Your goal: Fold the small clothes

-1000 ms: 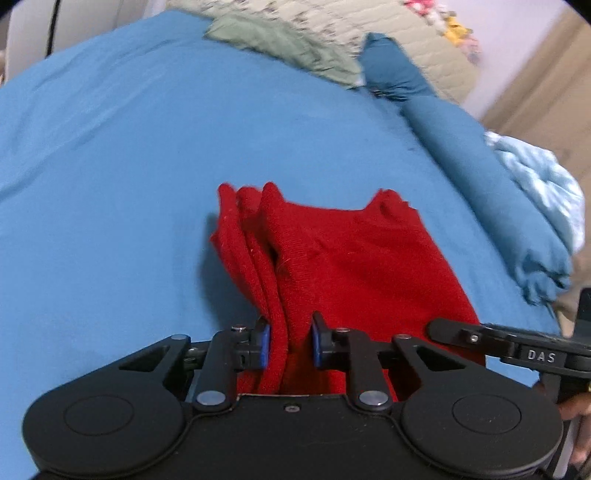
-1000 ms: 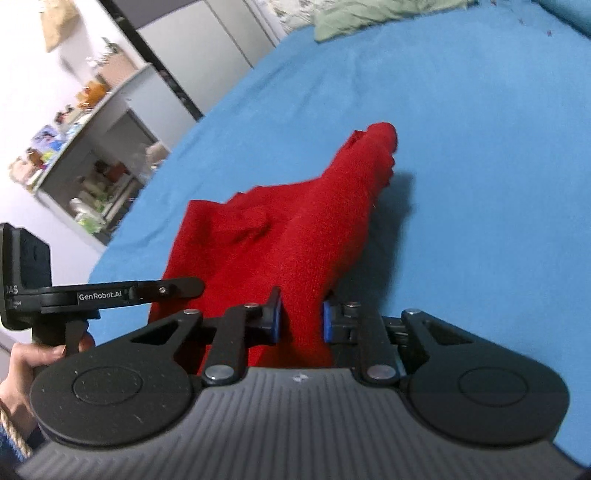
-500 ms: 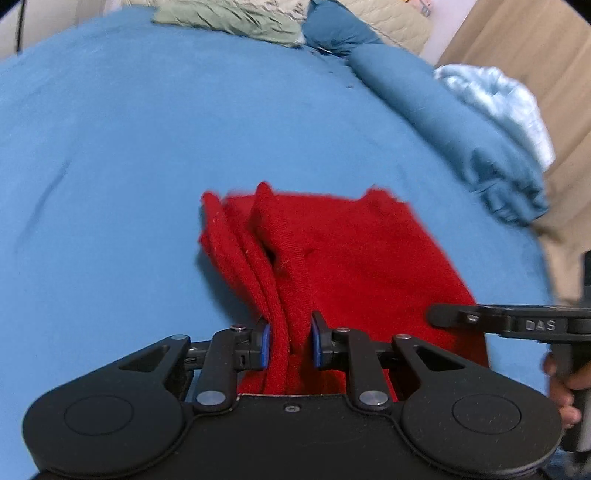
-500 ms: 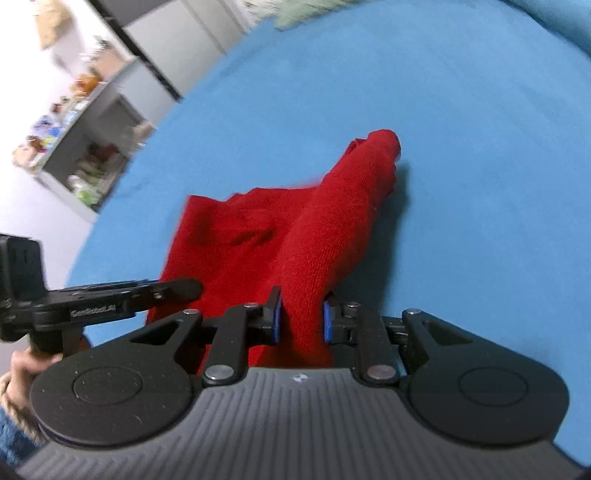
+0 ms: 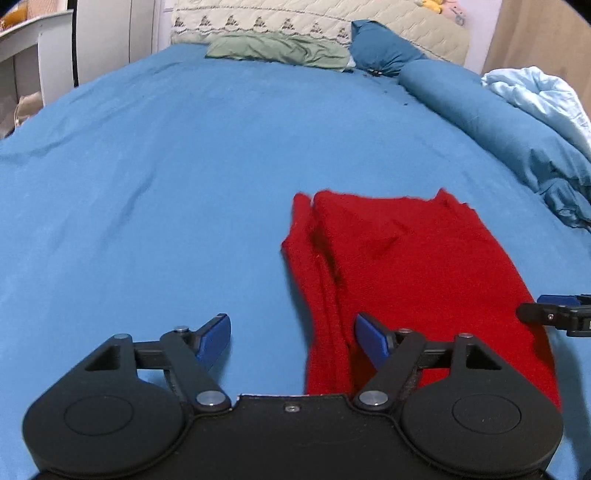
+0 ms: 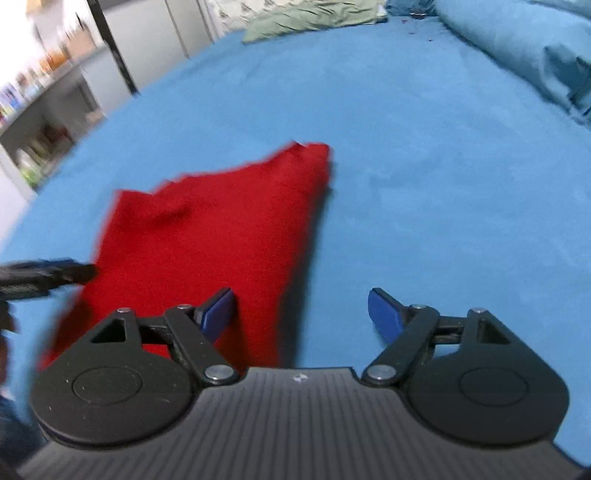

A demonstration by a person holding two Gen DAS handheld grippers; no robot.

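A red knitted garment (image 5: pixel 413 266) lies folded flat on the blue bed sheet (image 5: pixel 184 166). My left gripper (image 5: pixel 293 338) hovers over its near left edge, jaws opening, blue pads clear of the cloth; the garment's folded left border runs between the fingers. In the right wrist view the same red garment (image 6: pixel 218 236) spreads to the left, blurred by motion. My right gripper (image 6: pixel 301 310) stands over its near right edge with jaws opening; the cloth reaches only partway into the gap and neither pad presses on it. The other gripper's tip shows at each view's side.
A green cloth (image 5: pixel 280 48) and a quilted headboard cushion (image 5: pixel 314 18) lie at the far end of the bed. A rolled blue duvet (image 5: pixel 491 118) and a pale blue blanket (image 5: pixel 535 96) run along the right. Shelves and a cabinet (image 6: pixel 44 122) stand left of the bed.
Both grippers were shut on the red garment's near edge and have let it go, jaws now spread wide. The garment has settled flat on the sheet. Both views swung sideways.
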